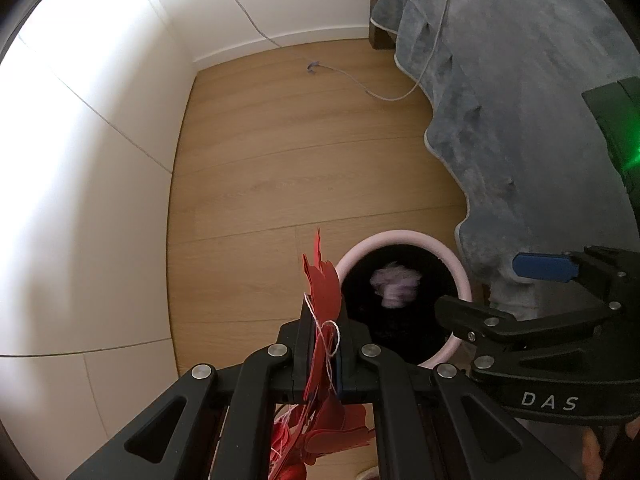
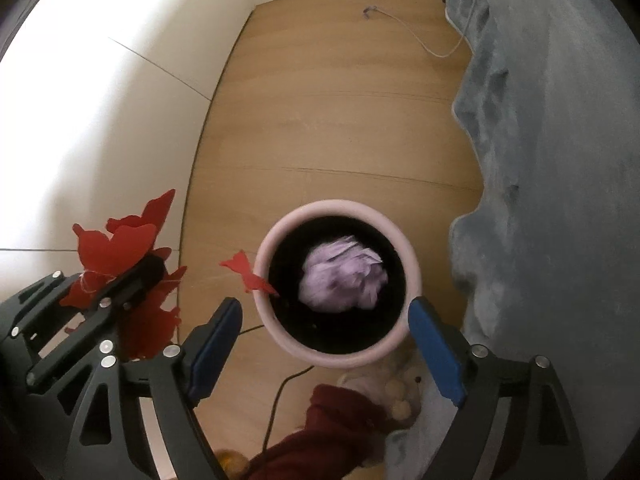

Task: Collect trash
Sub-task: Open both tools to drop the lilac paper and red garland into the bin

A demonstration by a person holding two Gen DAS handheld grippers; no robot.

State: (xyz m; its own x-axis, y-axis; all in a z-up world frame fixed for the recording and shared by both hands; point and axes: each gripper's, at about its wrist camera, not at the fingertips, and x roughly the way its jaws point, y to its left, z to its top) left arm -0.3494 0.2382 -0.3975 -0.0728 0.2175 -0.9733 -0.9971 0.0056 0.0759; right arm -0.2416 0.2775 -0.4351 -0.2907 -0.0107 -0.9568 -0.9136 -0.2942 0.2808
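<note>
My left gripper [image 1: 322, 320] is shut on a bunch of red paper cut-outs [image 1: 322, 276] tied with white string, held left of a pink bin [image 1: 396, 233] with a black inside. A crumpled purple wad [image 1: 394, 284] shows blurred inside the bin. In the right wrist view my right gripper [image 2: 323, 304] stands open right above the bin [image 2: 336, 204], its blue pads [image 2: 216, 336] wide apart and nothing between them; the purple wad [image 2: 344, 274] is below. The left gripper [image 2: 154, 266] with the red cut-outs [image 2: 116, 246] is at the left; one red piece [image 2: 248, 274] reaches the bin's rim.
A grey blanket [image 1: 520, 100] hangs along the right, close to the bin. White panels [image 1: 80, 160] bound the wooden floor [image 1: 300, 160] on the left. A thin grey cable [image 1: 360, 84] lies at the far end. A dark red cloth [image 2: 332, 420], a plush toy [image 2: 400, 392] and a black cord [image 2: 276, 400] lie near the bin.
</note>
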